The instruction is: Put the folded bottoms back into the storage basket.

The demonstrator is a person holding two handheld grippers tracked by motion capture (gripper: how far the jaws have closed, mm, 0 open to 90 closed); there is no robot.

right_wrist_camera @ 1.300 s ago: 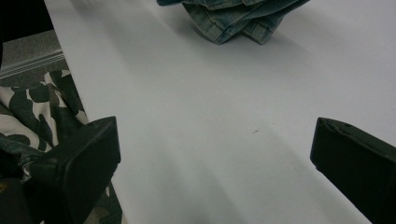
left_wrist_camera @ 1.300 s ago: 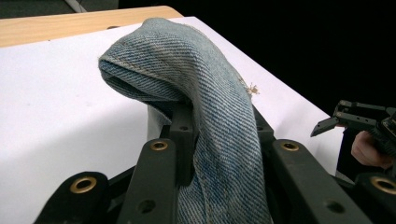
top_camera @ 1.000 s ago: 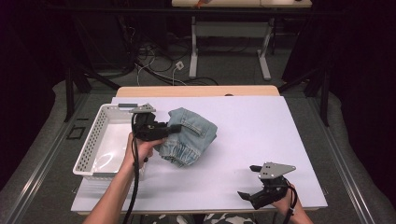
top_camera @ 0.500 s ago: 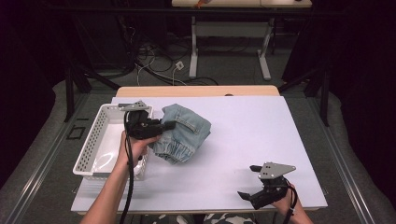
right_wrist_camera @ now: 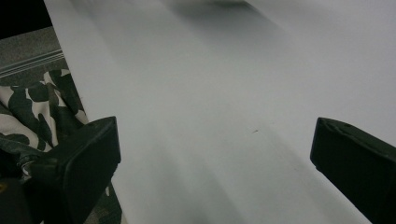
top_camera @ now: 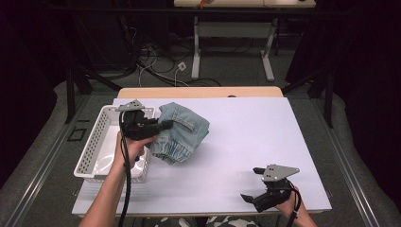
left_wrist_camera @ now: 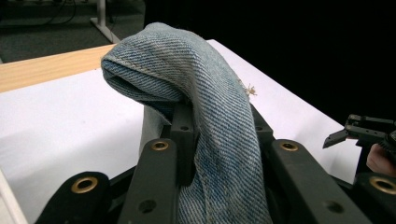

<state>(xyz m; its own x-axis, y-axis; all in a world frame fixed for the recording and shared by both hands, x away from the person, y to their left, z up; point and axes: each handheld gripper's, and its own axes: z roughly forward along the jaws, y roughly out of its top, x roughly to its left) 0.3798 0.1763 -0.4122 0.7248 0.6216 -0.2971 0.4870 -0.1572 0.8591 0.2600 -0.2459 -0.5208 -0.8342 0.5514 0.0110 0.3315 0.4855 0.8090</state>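
A crumpled blue denim garment (top_camera: 182, 132) lies on the white table (top_camera: 255, 132), left of centre. My left gripper (top_camera: 164, 126) is shut on a fold at its left edge, right beside the basket. In the left gripper view the denim garment (left_wrist_camera: 205, 93) arches up and over between the black jaws of the left gripper (left_wrist_camera: 219, 130), which pinch it. Near the table's front right edge my right gripper (top_camera: 250, 198) rests low and open. Its jaws stand wide apart over bare table in the right gripper view (right_wrist_camera: 215, 154), nothing between them.
A white perforated basket (top_camera: 92, 146) stands at the table's left edge, under my left forearm. A wooden strip (top_camera: 203, 91) runs along the far edge. Desk legs and cables (top_camera: 179, 66) lie on the floor behind. Camouflage trousers (right_wrist_camera: 28, 112) show below the front edge.
My left gripper has moved left and slightly up toward the basket, dragging the denim garment with it. The right gripper has stayed put.
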